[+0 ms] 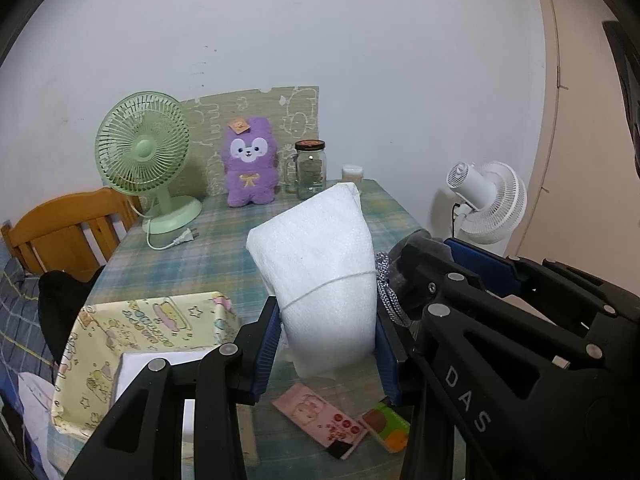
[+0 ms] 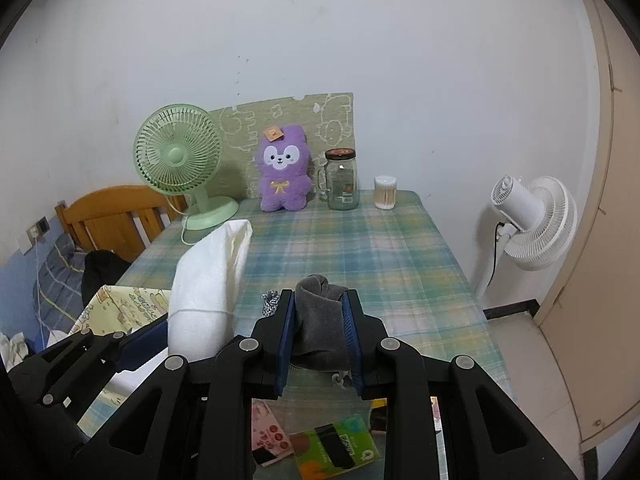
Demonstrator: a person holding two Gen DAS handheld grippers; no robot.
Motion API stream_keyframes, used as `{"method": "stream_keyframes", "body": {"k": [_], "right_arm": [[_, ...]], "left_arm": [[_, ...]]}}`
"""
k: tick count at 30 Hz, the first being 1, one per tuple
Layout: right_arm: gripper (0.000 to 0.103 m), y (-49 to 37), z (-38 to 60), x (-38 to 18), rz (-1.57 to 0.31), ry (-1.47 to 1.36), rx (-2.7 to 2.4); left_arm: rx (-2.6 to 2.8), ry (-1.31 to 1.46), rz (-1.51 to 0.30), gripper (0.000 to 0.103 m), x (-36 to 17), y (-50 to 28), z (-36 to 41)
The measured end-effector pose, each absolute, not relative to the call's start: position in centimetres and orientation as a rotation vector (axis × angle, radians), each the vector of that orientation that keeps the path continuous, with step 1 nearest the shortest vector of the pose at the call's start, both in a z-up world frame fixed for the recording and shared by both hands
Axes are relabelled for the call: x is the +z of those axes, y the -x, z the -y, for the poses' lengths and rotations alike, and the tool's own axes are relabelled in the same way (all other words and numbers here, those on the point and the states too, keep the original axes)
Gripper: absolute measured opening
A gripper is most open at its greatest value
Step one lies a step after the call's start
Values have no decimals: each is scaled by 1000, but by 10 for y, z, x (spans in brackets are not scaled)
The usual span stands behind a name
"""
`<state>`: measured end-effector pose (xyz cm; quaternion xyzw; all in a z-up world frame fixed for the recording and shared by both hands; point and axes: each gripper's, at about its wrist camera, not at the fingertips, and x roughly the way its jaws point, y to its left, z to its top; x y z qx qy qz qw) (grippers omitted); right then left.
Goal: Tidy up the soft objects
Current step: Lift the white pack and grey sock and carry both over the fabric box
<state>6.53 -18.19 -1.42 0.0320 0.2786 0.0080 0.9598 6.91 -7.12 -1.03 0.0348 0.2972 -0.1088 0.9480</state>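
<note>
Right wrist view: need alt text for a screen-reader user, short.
The right gripper is shut on a bunched grey sock above a plaid-covered table; beside it, the left gripper grips a white foam roll. Along the wall stand a green fan, a purple plush and a glass jar.

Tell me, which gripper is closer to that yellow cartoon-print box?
Left. The left gripper, holding a white foam roll, is just beside the yellow cartoon-print box; the right gripper, clamping grey cloth, is farther away.
</note>
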Motion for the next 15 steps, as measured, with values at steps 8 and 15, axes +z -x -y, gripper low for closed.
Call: {"method": "stream_keyframes", "body": {"k": [8, 15], "right_arm": [[27, -69, 155, -5, -556, -39, 23], [27, -79, 127, 0, -553, -25, 84]], "left_arm": [[-197, -74, -579, 45, -2, -68, 45], [-166, -55, -549, 45, 2, -70, 18]]}}
